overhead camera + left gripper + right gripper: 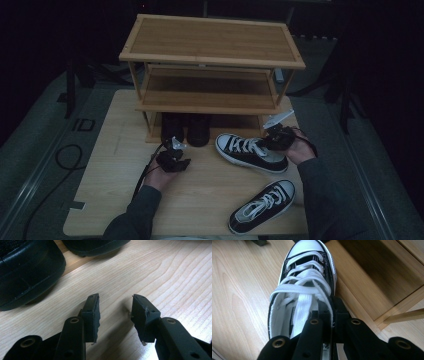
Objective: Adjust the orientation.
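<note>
Two grippers are at work on the pale wooden table, in front of a three-tier bamboo shoe rack. Over on the left, the left gripper hangs low over bare tabletop with its jaws standing well apart and nothing between them; just ahead of it a pair of dark black shoes sits tucked under the rack's lowest shelf. Moving right, a black-and-white sneaker lies on the table just before the rack, toe pointing left. The right gripper has its jaws closed tight on the side wall of that sneaker's collar, one jaw inside by the white laces, one outside. Nearer the person, toward the right front edge, a second matching sneaker lies apart from the first, untouched.
</note>
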A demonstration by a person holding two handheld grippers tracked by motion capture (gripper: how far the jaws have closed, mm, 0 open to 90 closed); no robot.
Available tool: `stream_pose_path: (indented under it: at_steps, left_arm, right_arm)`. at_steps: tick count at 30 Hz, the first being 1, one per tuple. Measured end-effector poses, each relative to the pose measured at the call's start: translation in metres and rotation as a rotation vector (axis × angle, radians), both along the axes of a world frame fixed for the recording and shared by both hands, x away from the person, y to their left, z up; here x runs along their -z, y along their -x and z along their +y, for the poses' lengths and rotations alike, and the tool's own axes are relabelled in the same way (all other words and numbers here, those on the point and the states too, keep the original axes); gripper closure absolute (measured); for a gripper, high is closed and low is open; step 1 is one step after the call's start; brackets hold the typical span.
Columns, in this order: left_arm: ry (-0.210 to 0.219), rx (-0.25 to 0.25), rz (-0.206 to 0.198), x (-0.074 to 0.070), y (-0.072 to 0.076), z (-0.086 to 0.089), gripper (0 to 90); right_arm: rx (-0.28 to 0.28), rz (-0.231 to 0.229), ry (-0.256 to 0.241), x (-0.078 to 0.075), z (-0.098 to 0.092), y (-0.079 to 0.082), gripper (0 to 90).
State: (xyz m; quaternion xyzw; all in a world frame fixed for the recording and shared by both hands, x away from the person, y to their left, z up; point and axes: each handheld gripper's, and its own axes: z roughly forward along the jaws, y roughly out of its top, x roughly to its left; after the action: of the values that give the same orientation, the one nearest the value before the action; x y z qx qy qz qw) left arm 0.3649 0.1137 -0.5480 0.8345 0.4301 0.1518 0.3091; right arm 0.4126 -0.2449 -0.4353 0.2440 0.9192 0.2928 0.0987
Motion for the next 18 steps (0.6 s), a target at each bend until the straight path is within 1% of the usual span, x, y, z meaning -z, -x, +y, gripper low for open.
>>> stream_pose_path:
  at_steps: [5, 10, 18]
  left_arm:
    - [-0.001, 0.000, 0.001, 0.000, 0.000, 0.000, 58.3]
    - [-0.001, 0.001, 0.001, 0.000, 0.000, 0.000, 58.2]
    - [-0.001, 0.002, 0.001, 0.000, 0.000, 0.000, 58.1]
  right_arm:
    - [-0.004, 0.000, -0.008, -0.004, 0.000, 0.001, 88.1]
    - [0.001, 0.002, -0.033, -0.009, -0.002, 0.000, 88.1]
    - [0.008, -0.007, -0.067, -0.017, -0.002, 0.002, 88.1]
